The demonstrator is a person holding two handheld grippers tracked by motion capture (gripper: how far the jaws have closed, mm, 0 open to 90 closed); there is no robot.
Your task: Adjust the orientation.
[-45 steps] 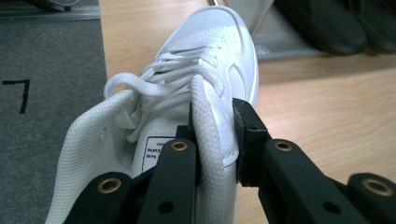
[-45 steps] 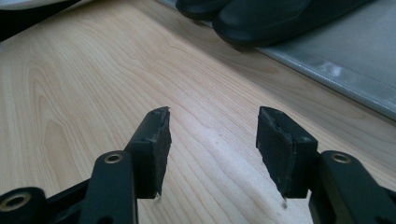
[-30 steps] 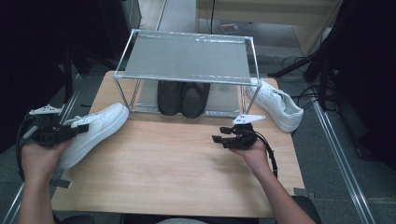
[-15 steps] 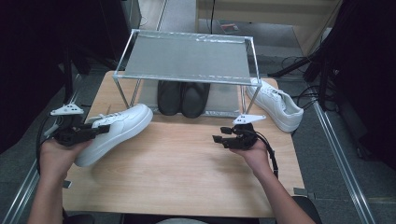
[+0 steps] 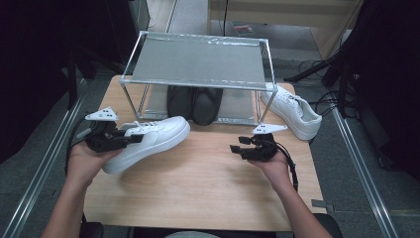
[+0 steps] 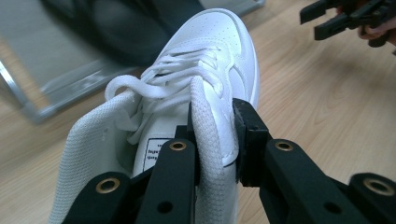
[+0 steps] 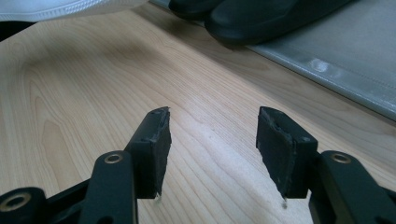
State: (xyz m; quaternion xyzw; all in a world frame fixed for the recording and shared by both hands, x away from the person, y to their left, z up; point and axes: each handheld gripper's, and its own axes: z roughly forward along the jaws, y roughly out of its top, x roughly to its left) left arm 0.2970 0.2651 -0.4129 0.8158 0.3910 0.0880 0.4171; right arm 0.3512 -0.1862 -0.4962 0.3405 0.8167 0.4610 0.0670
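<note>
A white sneaker (image 5: 148, 141) hangs tilted over the left of the wooden table (image 5: 198, 193), toe toward the rack. My left gripper (image 5: 130, 139) is shut on the padded side of its collar (image 6: 210, 140), one jaw inside the shoe and one outside. The laces and toe of the white sneaker (image 6: 210, 60) stretch away in the left gripper view. My right gripper (image 5: 236, 148) hovers low over the table at the right with its jaws open and nothing between them; the right gripper (image 7: 212, 140) faces bare wood. A second white sneaker (image 5: 292, 110) lies at the table's far right corner.
A metal-framed rack (image 5: 198, 64) with a grey top stands at the back of the table. A pair of black shoes (image 5: 194, 103) sits on its lower shelf (image 7: 345, 51). Dark floor and cables surround the table.
My left hand has carried the white sneaker rightward, from the table's left edge toward the rack. The right hand has stayed where it was.
</note>
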